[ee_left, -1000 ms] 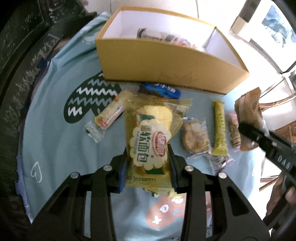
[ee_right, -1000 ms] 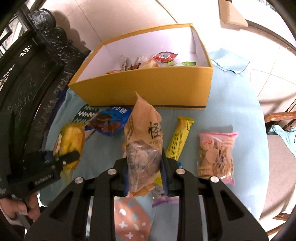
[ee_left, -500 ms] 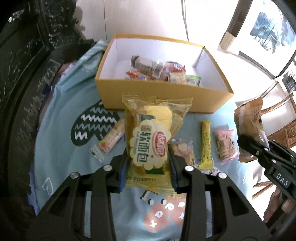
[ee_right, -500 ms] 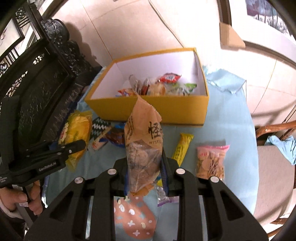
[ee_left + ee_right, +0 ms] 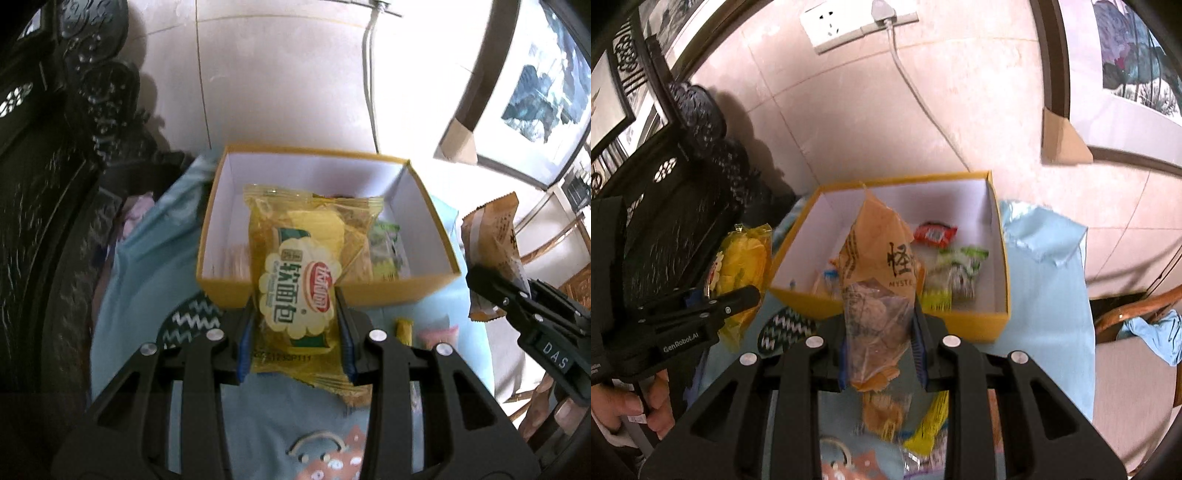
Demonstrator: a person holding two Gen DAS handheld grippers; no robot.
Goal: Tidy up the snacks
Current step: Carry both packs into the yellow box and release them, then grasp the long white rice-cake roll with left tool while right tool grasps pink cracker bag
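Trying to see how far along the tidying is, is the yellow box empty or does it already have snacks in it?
Partly filled. The open yellow box holds a red packet and a green-and-white packet, with bare white floor beside them.

Much of the yellow box (image 5: 388, 291) interior is covered in the left wrist view by the yellow bread packet (image 5: 299, 284); only slivers of a green-and-white wrapper (image 5: 386, 247) and a pale snack behind it are seen, too blurred to identify. In the right wrist view the brown paper packet (image 5: 882, 280) hides the box's middle contents. Below it, a yellow bar (image 5: 932, 424) and a clear-wrapped biscuit (image 5: 884, 413) on the bench (image 5: 1049, 295) are partly masked by the right tongs (image 5: 882, 352) and smeared. The person's hand (image 5: 626, 406) is cut off by the left edge. In the left wrist view, the yellow bar and a pink packet (image 5: 437, 334) are largely hidden.
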